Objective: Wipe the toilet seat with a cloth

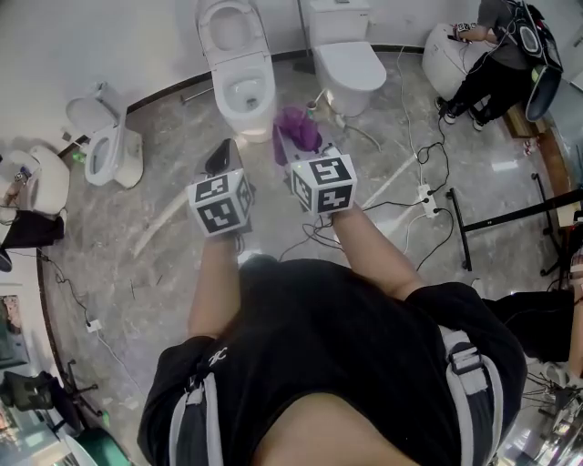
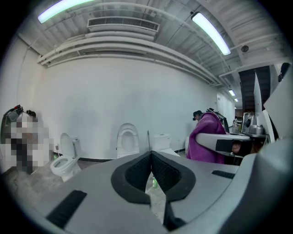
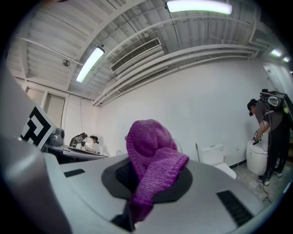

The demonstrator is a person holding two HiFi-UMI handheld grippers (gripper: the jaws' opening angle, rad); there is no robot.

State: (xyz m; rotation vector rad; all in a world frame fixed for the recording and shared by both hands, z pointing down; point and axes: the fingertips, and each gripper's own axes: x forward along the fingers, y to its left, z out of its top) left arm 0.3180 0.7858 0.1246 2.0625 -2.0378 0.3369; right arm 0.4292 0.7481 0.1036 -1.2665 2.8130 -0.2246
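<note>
Cloth (image 3: 152,157) pinched in right hand-held gripper (image 3: 139,192); toilet lid (image 1: 228,27) raised

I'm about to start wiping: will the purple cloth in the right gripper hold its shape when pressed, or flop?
Likely floppy: the purple cloth folds and droops over the fingers that pinch it. Its chunky knit looks soft and light, so it should squash flat under pressure rather than push back. The rough weave probably drags more than it slides.
</note>
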